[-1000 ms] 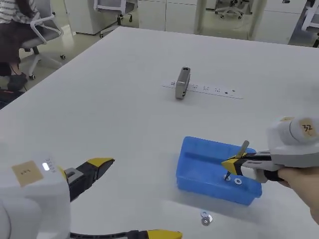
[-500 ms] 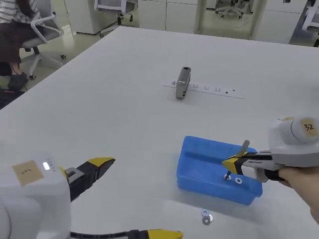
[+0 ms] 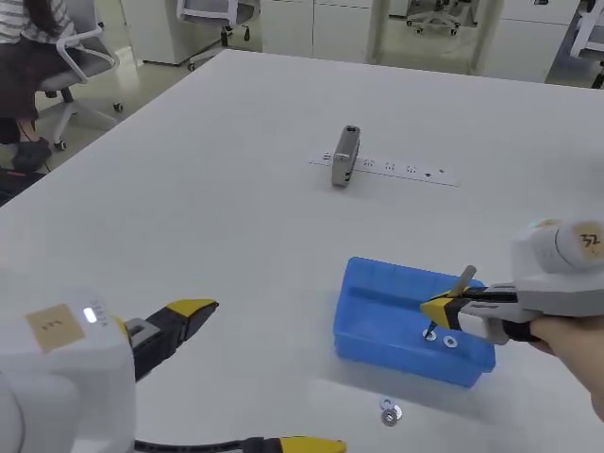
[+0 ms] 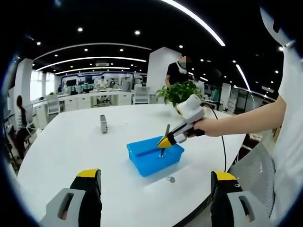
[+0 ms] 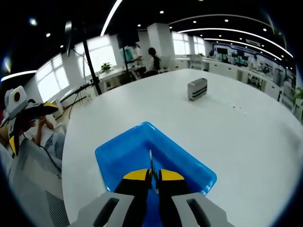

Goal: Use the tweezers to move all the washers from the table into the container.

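Note:
A blue container (image 3: 377, 316) sits on the white table, front right. Inside it lies a washer (image 3: 450, 342). My right gripper (image 3: 440, 310) hovers over the container, shut on the tweezers (image 3: 462, 280), whose tips point down into it near the washer. Two washers (image 3: 390, 412) lie on the table just in front of the container. In the right gripper view the tweezers (image 5: 151, 163) stick out from my shut right gripper (image 5: 153, 178) over the container (image 5: 120, 151). My left gripper (image 3: 247, 377) stands open at the front left, nothing between its fingers (image 4: 88, 187).
A grey device (image 3: 346, 156) rests on a white power strip (image 3: 401, 171) at mid table. Office chairs (image 3: 75, 57) stand beyond the far left edge. In the left gripper view, a person stands behind a plant (image 4: 177, 92).

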